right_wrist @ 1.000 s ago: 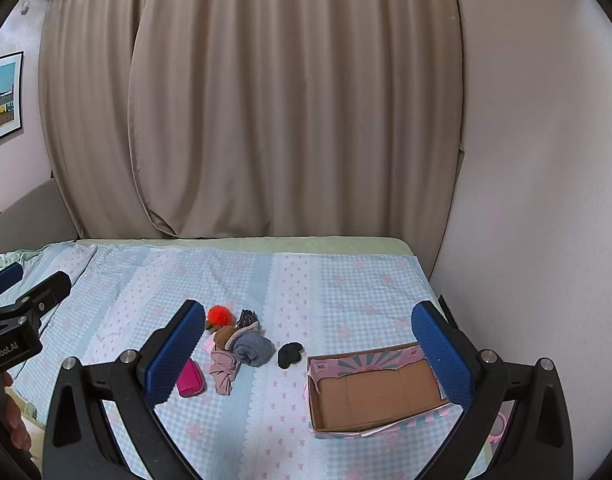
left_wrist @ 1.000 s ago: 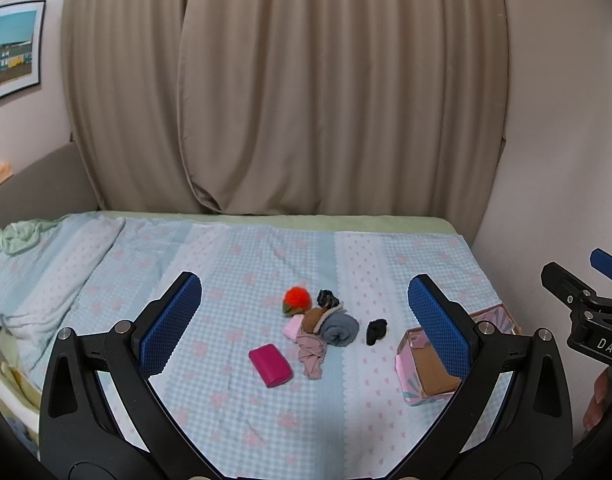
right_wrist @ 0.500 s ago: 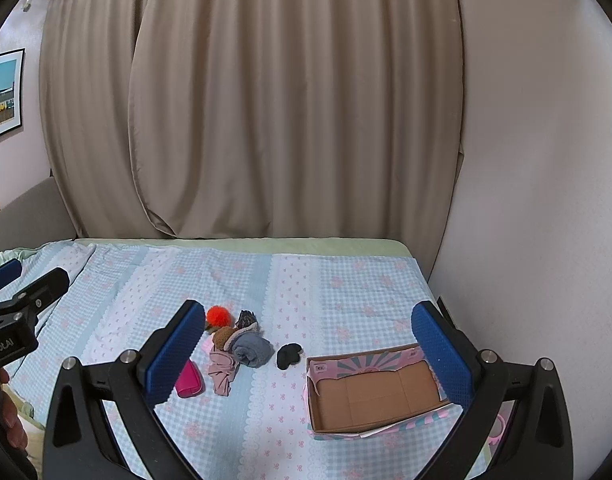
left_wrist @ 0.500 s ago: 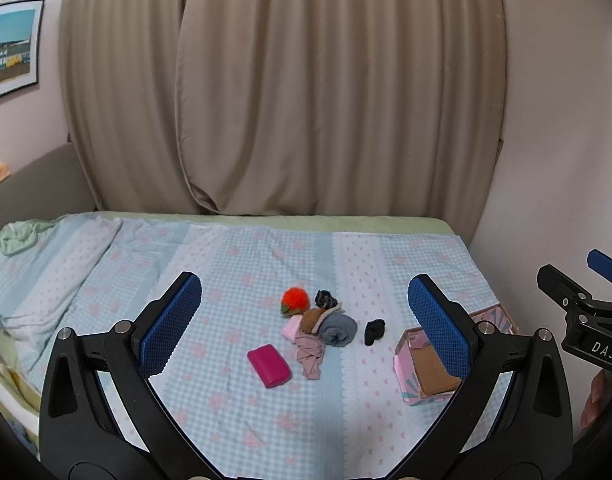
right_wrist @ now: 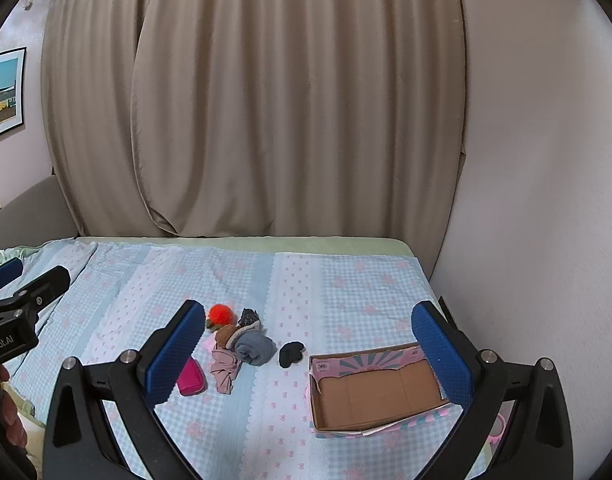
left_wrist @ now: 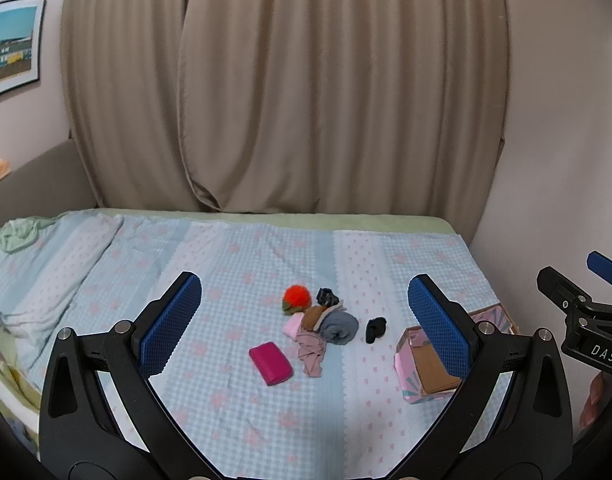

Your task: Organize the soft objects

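A small heap of soft things lies mid-bed: a red-orange plush ball point(left_wrist: 297, 296) point(right_wrist: 220, 315), a rolled grey sock point(left_wrist: 338, 323) point(right_wrist: 254, 347), a brown piece point(left_wrist: 312, 317), a dusty-pink cloth point(left_wrist: 311, 351) point(right_wrist: 225, 372) and a dark bundle point(left_wrist: 327, 297). A black sock point(left_wrist: 375, 329) point(right_wrist: 290, 353) lies apart to the right. A magenta pouch point(left_wrist: 270, 362) point(right_wrist: 190, 377) lies in front. An open, empty pink cardboard box point(right_wrist: 375, 388) point(left_wrist: 421, 368) stands at the right. My left gripper point(left_wrist: 304, 320) and right gripper point(right_wrist: 309, 354) are open and empty, well above the bed.
The bed has a blue checked cover point(left_wrist: 242, 264) with a crumpled duvet point(left_wrist: 38, 276) at the left. Beige curtains point(left_wrist: 290, 92) hang behind. A bare wall point(right_wrist: 537, 200) runs close along the right. A picture point(left_wrist: 10, 44) hangs at the left.
Both grippers have drifted only slightly; the bed view has shifted a little. Nothing was taken hold of and the objects have not moved.
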`<state>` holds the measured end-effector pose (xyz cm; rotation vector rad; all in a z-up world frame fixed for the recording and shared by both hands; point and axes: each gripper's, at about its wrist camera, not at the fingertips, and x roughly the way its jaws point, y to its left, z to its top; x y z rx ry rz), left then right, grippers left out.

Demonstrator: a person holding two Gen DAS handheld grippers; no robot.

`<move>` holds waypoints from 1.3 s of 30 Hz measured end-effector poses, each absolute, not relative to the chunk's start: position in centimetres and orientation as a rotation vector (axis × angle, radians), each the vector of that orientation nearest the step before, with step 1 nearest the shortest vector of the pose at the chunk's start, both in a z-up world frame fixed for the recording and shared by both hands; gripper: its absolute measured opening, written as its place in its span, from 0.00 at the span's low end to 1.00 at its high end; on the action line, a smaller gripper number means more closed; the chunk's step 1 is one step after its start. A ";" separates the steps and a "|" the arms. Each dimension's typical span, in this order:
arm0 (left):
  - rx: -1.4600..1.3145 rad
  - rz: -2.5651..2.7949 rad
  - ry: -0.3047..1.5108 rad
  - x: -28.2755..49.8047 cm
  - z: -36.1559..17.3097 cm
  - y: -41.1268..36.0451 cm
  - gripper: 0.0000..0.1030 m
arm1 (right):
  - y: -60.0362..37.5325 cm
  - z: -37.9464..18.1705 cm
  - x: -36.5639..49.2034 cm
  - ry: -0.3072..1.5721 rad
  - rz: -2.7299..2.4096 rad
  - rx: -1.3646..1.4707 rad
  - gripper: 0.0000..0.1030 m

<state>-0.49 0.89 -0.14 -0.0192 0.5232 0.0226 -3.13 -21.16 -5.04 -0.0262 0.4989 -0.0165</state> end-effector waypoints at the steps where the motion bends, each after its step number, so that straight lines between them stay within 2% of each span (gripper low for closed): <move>1: -0.019 0.024 0.525 -0.5 -0.2 1.0 1.00 | -21.1 -5.1 -3.0 0.501 -0.013 -0.027 1.00; 13: -0.018 0.037 0.575 0.7 -1.1 2.3 0.99 | -20.3 -6.3 -2.4 0.515 0.001 -0.014 1.00; 20: -0.023 0.008 0.705 3.6 -4.3 5.1 0.99 | -18.4 -8.8 0.2 0.588 0.013 0.013 1.00; 25: -0.028 -0.013 0.831 6.3 -9.1 7.8 0.99 | -16.0 -12.7 3.7 0.681 0.031 0.042 1.00; 32: -0.173 -0.044 1.024 11.9 -19.3 11.7 0.99 | -13.3 -19.2 9.8 0.793 0.018 0.074 1.00; 39: -0.259 -0.006 1.129 17.4 -29.2 12.6 0.99 | -12.6 -26.7 16.7 0.871 0.025 0.073 1.00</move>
